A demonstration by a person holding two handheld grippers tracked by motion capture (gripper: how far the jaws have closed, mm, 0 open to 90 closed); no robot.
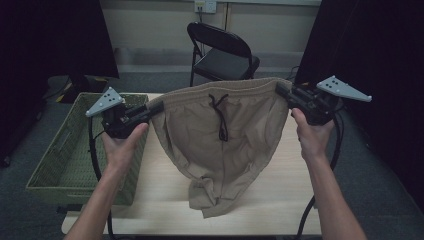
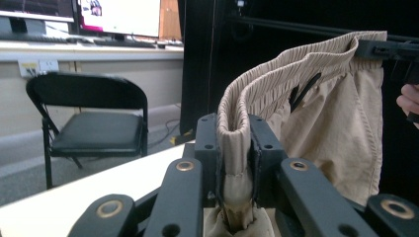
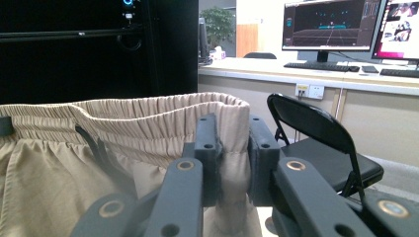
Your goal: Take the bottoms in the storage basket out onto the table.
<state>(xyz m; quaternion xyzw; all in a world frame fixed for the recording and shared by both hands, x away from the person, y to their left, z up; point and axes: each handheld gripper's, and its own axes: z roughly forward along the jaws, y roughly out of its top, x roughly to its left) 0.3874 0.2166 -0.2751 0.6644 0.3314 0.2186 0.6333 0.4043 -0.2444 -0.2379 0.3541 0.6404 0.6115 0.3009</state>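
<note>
you've got both tools, left tool (image 1: 156,107) and right tool (image 1: 281,90), clamping the tan shorts' (image 1: 220,145) waistband, hem trailing on the counter (image 1: 280,200); folding or moving them to the basket (image 1: 52,155) remains.

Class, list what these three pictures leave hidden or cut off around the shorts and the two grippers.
- Shorts: legs bunched on the table in the high view, so their shape is unclear.
- Drawstring: its ends are lost in the folds.
- Basket: the left hand and left gripper cover part of the inside.
- Right gripper: the pinched waistband hides its pads.
</note>
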